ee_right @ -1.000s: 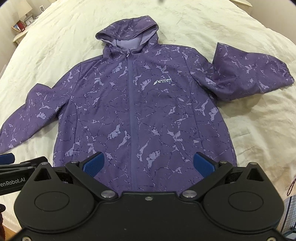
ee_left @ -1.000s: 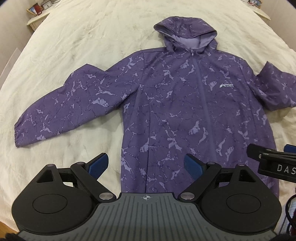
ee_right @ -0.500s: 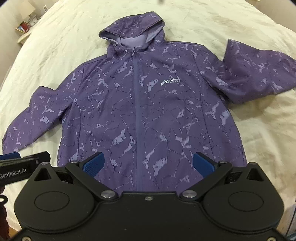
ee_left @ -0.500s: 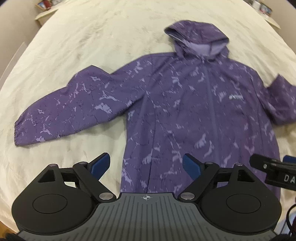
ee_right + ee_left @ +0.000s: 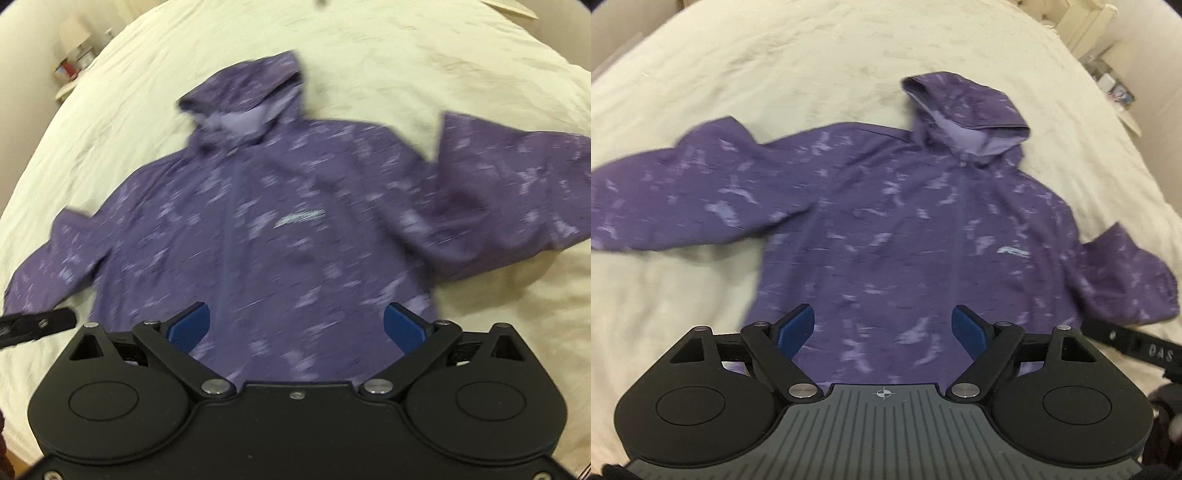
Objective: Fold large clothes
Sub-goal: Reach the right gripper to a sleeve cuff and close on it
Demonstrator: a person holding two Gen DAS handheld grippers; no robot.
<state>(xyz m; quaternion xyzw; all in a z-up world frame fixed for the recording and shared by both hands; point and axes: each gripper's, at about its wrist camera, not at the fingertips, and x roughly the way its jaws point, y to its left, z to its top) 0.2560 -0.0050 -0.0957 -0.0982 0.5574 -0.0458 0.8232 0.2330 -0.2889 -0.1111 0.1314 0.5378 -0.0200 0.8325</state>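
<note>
A purple patterned hooded jacket [image 5: 905, 236] lies flat, front up and zipped, on a cream bedspread [image 5: 812, 55]; it also shows in the right wrist view [image 5: 280, 229]. Its hood [image 5: 964, 110] points away from me. One sleeve [image 5: 676, 192] stretches left, the other sleeve [image 5: 517, 184] bends out to the right. My left gripper [image 5: 884, 325] is open and empty above the hem. My right gripper [image 5: 295, 325] is open and empty above the hem too. Both views are blurred by motion.
The cream bedspread [image 5: 406, 55] surrounds the jacket. A bedside shelf with small items [image 5: 70, 70] stands at the far left, another shelf [image 5: 1115, 88] at the far right. The other gripper's tip shows at the edge of each view [image 5: 1137, 343] [image 5: 33, 325].
Both grippers have swung: the left view turned left, the right view turned right, and both moved forward over the jacket. The jaws stay open. The jacket has not moved.
</note>
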